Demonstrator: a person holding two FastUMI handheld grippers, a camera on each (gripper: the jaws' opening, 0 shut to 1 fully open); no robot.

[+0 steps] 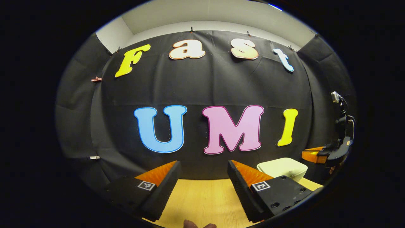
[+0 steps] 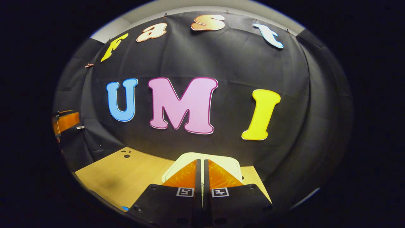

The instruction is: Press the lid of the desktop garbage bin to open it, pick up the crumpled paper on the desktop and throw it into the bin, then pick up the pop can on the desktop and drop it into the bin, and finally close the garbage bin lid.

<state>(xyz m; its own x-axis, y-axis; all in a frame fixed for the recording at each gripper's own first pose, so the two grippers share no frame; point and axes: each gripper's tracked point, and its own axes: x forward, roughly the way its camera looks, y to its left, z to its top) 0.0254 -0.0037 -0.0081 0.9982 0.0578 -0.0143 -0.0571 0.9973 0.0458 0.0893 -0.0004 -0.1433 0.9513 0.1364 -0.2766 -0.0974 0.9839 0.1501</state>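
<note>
Cream garbage bin [image 2: 207, 158] seen on wooden desktop [image 2: 126, 177] near black cloth wall [image 2: 240, 63], lid down. Right gripper [image 2: 202, 164] held above bin lid, jaws closed together, nothing gripped; contact with lid cannot be told. In left gripper view, bin [image 1: 281, 167] placed right of left gripper [image 1: 204, 171], jaws spread wide, empty, held over bare desktop [image 1: 202, 199].
</note>
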